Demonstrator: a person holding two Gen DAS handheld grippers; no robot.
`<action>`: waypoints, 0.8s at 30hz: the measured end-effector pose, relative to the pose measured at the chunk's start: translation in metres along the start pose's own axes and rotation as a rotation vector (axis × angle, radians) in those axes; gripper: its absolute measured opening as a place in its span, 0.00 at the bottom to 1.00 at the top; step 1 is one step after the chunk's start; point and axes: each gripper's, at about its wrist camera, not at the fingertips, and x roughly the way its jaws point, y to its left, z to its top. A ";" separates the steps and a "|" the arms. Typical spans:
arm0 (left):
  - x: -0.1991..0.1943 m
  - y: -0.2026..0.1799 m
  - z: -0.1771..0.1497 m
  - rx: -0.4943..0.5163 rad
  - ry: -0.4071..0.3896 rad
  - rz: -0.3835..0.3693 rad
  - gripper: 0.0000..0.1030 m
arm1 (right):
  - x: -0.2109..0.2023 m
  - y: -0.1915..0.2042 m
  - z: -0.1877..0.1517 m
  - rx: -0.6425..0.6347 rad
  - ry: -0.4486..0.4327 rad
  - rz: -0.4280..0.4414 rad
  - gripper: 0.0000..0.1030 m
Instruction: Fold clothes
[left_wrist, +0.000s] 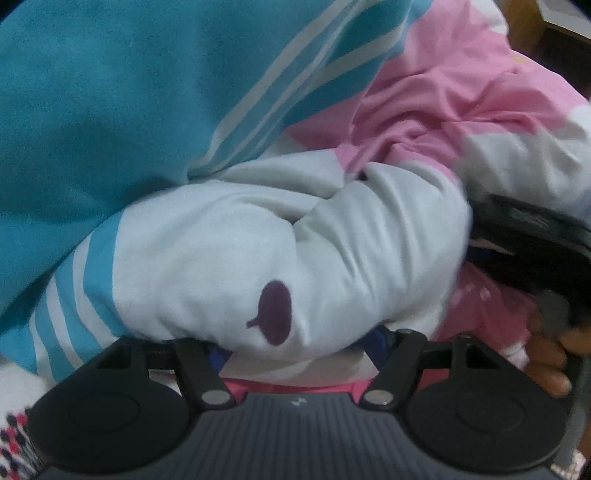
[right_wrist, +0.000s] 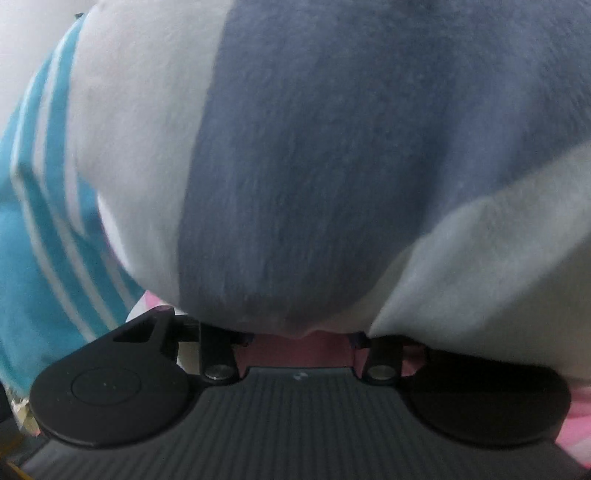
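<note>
A soft garment in teal, white, pink and grey-blue blocks fills both views. In the left wrist view its white part (left_wrist: 280, 243), with a dark purple mark, bulges over my left gripper (left_wrist: 299, 343) and hides the fingertips; the blue pads (left_wrist: 218, 356) peek out under the cloth. Teal cloth with white stripes (left_wrist: 110, 110) lies at the left, pink cloth (left_wrist: 443, 103) at the right. In the right wrist view grey-blue and white cloth (right_wrist: 332, 166) drapes over my right gripper (right_wrist: 299, 332) and hides its fingers. The other gripper and a hand (left_wrist: 546, 354) show at the right of the left wrist view.
A patterned red, white and dark cloth (left_wrist: 14, 439) shows at the lower left of the left wrist view. Wooden furniture (left_wrist: 524, 26) stands at the top right. Pink bedding (right_wrist: 291, 347) lies under the garment in the right wrist view.
</note>
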 end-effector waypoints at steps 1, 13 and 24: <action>0.000 0.000 -0.003 0.002 0.005 0.003 0.70 | -0.011 -0.003 -0.002 -0.001 0.014 0.025 0.42; -0.003 0.002 -0.009 -0.005 0.041 0.010 0.69 | -0.102 -0.064 -0.131 0.602 0.318 0.179 0.60; -0.010 0.003 -0.031 0.044 0.074 -0.002 0.70 | -0.057 -0.074 -0.091 0.330 -0.004 0.114 0.06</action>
